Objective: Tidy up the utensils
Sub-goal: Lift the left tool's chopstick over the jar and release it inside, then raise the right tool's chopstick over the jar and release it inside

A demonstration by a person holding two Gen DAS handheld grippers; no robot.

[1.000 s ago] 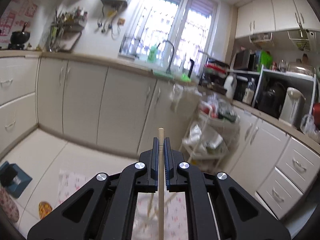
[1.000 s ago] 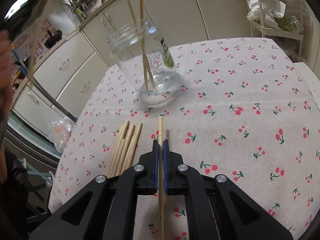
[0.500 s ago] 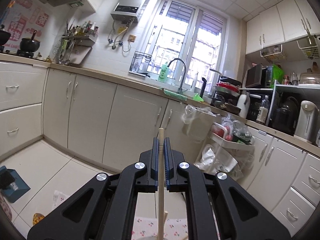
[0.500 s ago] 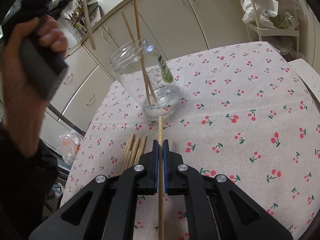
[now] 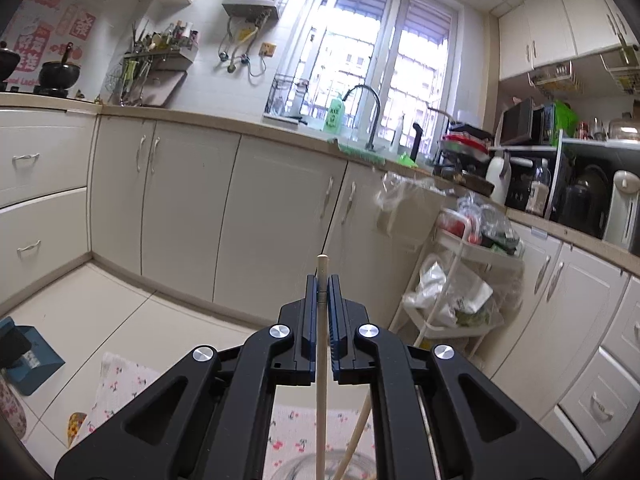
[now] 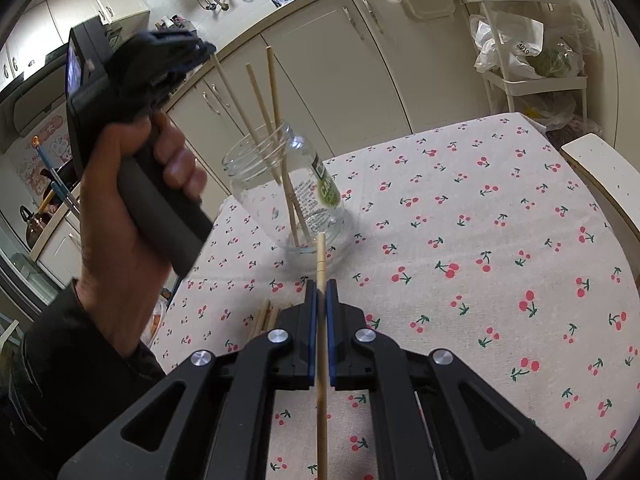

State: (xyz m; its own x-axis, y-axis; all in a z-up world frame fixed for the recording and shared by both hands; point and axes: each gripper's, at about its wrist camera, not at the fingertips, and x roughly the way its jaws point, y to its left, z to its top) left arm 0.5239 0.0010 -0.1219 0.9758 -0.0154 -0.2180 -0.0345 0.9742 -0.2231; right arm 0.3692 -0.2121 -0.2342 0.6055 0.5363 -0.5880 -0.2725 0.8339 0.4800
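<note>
— Which way do your sticks point?

— My right claw point(image 6: 321, 294) is clamped on one pale round wooden chopstick point(image 6: 321, 360). Its long axis runs straight along my fingers, tip forward and tilted down toward the clear glass jar with a green label point(image 6: 304, 196) on the bench covered by a cherry-print cloth point(image 6: 480, 280). My left claw point(image 5: 322, 290) is pinched on a second pale wooden chopstick point(image 5: 321, 380), also lying lengthwise between the pads, its blunt end poking out ahead toward the cream kitchen cabinets point(image 5: 192, 208). Seen from my right side, that left claw point(image 6: 182, 46) sits above and to the left of the jar, gripped by my left hand point(image 6: 136, 200), with its stick slanting down into the jar mouth.

— How many of each?

— One jar. Three chopsticks rise out of it, counting the one I hold on the left; two lean loose inside. One more is in my right claw. A small bundle of loose chopsticks point(image 6: 266, 316) lies flat on the cloth just left of my right claw.

— Anything you can't make out?

— The bundle is mostly behind my claw's black frame, so I cannot count it. In the left view only the jar rim point(image 5: 348, 466) shows at the bottom edge, and both held sticks run out of view at their rear ends.
</note>
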